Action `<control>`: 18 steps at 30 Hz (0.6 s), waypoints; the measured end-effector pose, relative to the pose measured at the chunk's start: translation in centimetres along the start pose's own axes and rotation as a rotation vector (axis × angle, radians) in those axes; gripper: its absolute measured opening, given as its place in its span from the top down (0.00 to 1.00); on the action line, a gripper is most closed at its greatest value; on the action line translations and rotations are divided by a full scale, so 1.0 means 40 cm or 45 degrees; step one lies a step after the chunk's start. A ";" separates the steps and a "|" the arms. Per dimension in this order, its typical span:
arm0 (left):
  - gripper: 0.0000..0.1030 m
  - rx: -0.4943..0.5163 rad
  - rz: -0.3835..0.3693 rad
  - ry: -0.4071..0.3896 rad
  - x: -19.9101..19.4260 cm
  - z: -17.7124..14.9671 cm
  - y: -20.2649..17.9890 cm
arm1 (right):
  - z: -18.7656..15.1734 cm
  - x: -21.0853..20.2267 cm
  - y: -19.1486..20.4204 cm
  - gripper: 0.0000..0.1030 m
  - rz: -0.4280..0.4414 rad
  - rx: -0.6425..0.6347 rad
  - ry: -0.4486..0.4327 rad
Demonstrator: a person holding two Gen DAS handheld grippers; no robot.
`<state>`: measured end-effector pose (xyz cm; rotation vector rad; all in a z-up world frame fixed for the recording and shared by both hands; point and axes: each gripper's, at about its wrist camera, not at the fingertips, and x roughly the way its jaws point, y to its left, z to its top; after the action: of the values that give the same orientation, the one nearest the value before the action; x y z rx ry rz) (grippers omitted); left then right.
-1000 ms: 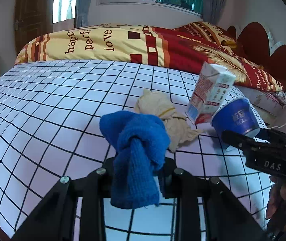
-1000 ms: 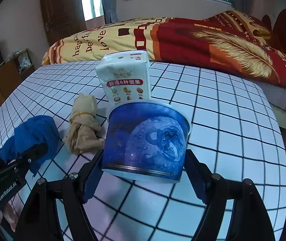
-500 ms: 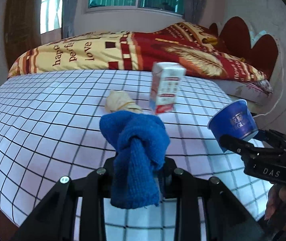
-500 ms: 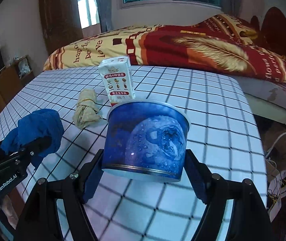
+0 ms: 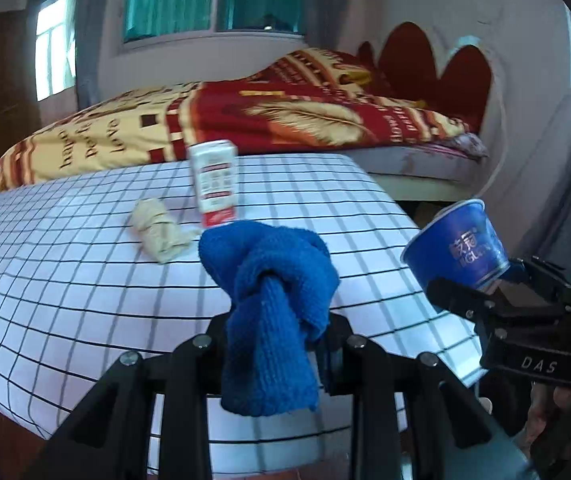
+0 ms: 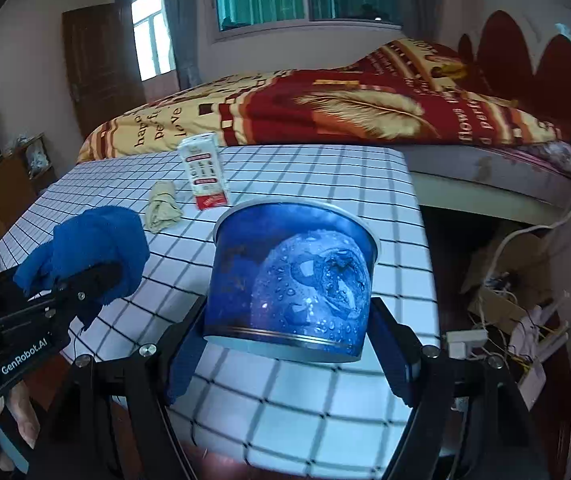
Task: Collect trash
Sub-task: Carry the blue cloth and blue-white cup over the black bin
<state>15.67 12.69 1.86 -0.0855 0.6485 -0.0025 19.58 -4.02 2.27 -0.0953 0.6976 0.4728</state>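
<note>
Your left gripper [image 5: 275, 344] is clamped on a knotted blue cloth [image 5: 273, 304], held in the air above the near edge of the checkered tabletop [image 5: 65, 280]. Your right gripper [image 6: 289, 344] grips a blue paper cup [image 6: 291, 280], held upright above the near right corner. A white and red carton [image 5: 215, 182] stands towards the far edge, a crumpled beige wrapper [image 5: 157, 230] lying just beside it
</note>
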 end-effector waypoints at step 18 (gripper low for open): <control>0.70 0.188 -0.194 0.016 -0.001 -0.012 -0.272 | -0.148 -0.176 -0.253 0.24 -0.190 0.192 -0.029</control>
<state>15.62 1.81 2.38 0.0076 0.6511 -0.1980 15.93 -17.16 1.51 0.0003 0.6963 0.2770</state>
